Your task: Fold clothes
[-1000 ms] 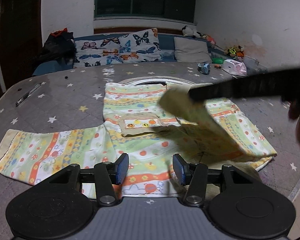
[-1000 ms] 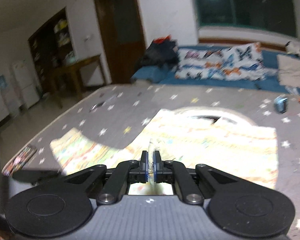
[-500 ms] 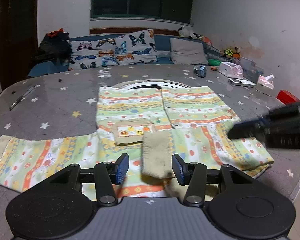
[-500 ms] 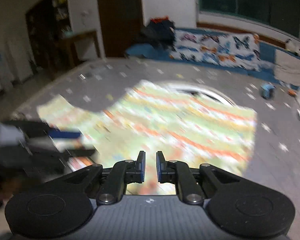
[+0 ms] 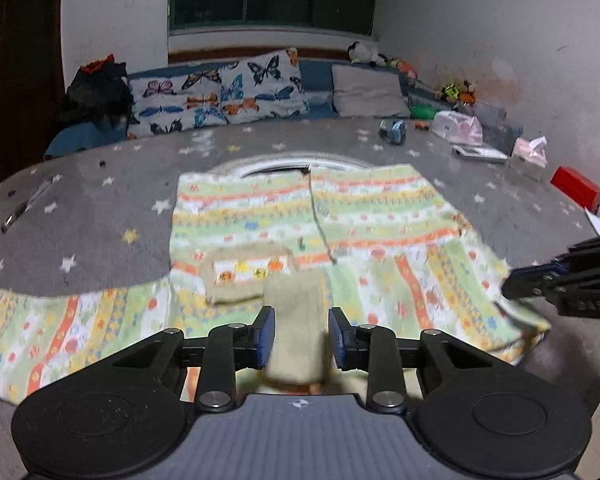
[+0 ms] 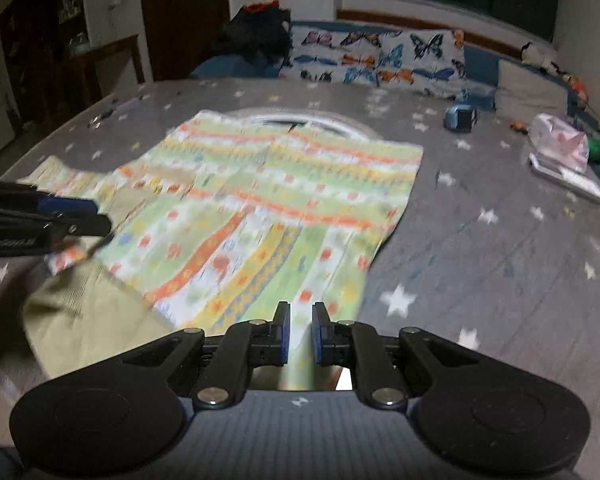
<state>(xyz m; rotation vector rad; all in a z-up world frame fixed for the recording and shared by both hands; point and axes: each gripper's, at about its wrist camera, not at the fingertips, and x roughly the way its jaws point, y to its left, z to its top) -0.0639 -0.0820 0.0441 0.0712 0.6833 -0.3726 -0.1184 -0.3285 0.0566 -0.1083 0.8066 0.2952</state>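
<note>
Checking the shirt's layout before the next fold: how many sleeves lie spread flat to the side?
1. The unfolded sleeve stretches out left on the bed; the other sleeve is already folded across the shirt.

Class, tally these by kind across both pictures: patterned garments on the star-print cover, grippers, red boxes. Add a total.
Patterned garment: 1
Grippers: 2 (left gripper, jaws closing around the garment's beige cuff; right gripper)
Red box: 1
Total: 4
</note>
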